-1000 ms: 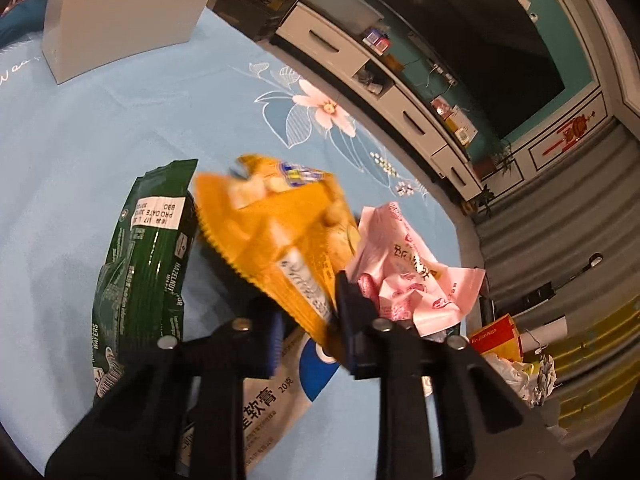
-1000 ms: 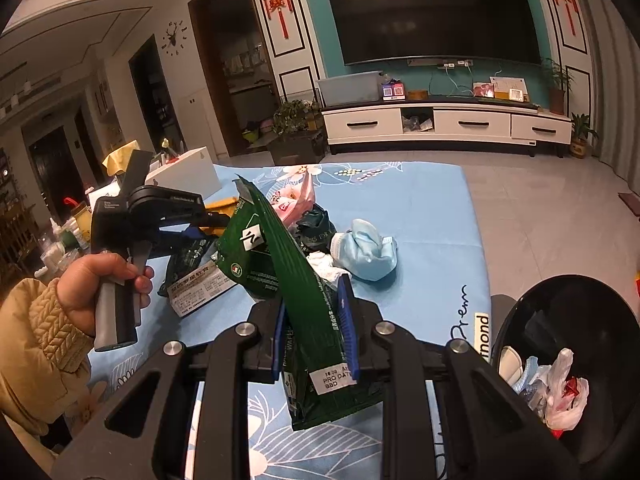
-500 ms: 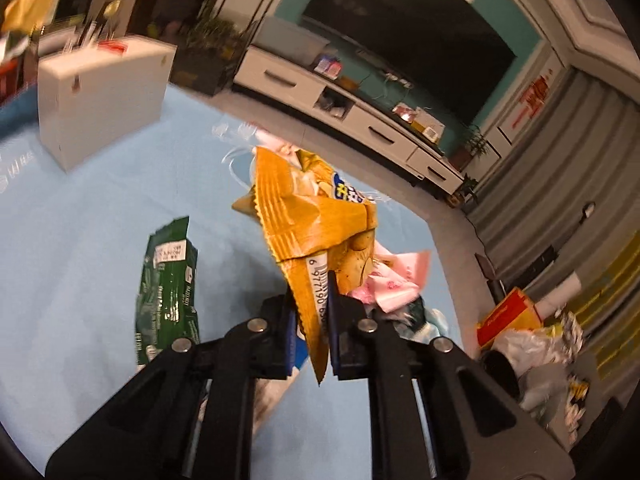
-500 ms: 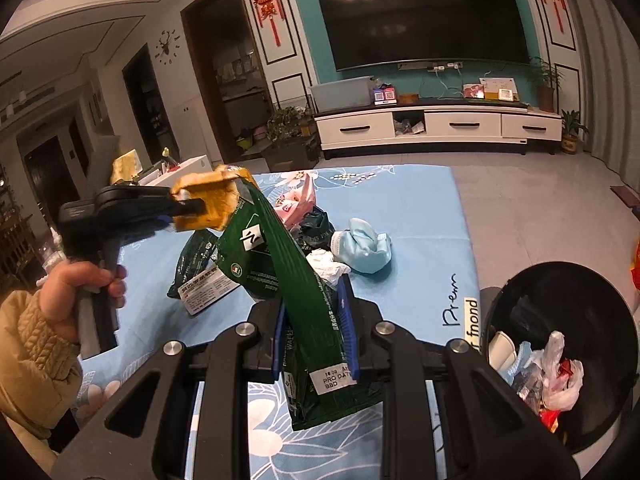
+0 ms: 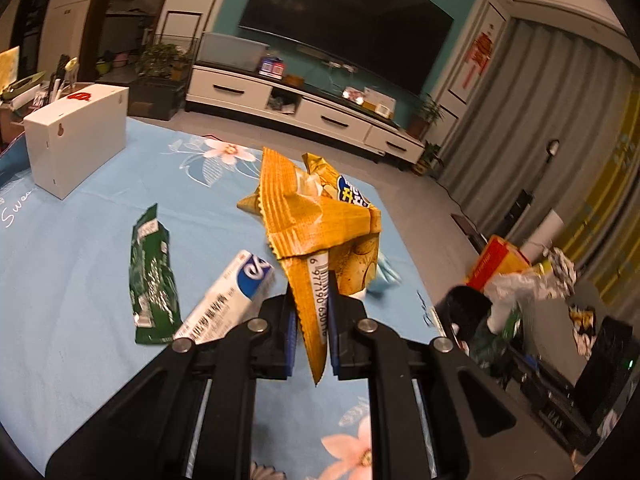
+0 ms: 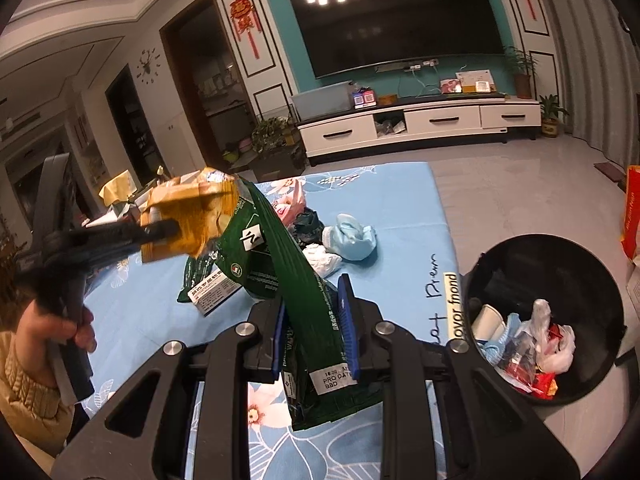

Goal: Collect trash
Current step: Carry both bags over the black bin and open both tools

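Trash is lifted in both claws: the left claw (image 5: pixel 312 332) pinches an orange snack bag (image 5: pixel 316 220) above the blue floral counter (image 5: pixel 80 240), the right claw (image 6: pixel 314 326) pinches a green wafer wrapper (image 6: pixel 292 264). Beside the counter's right edge stands a black bin (image 6: pixel 560 264) holding rubbish.

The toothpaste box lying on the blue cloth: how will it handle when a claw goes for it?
The toothpaste box looks like thin rectangular carton, so it is probably light and fairly stiff, though a hard pinch might crush it. It lies flat on the cloth, so it should slide rather than roll. Its printed faces look smooth, possibly slippery.
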